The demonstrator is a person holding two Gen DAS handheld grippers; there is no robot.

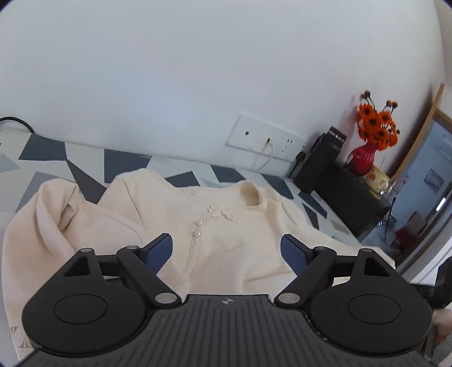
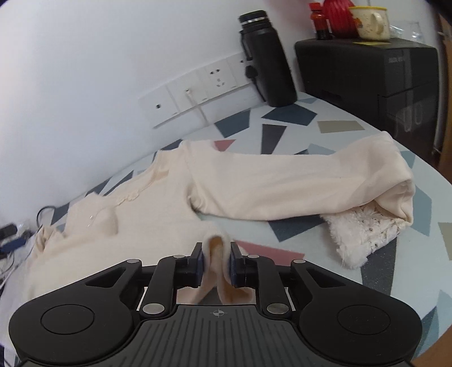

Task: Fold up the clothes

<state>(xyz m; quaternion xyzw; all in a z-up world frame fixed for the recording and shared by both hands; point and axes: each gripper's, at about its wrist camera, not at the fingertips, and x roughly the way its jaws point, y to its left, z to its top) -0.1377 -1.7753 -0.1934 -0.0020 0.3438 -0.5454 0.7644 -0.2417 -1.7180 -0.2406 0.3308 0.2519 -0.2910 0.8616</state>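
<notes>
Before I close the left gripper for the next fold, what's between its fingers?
Nothing: the left gripper stands open above the cream top, per the left wrist view.

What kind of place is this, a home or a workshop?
Most likely a room in a home. A cream top lies on a table with a patterned cover, and a red vase of orange flowers and a mug stand nearby.

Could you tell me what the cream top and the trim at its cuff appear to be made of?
Cream top: probably a soft matte knit; it drapes and creases loosely. Cuff trim: seemingly white lace with a frayed, fuzzy edge and openwork pattern.
</notes>
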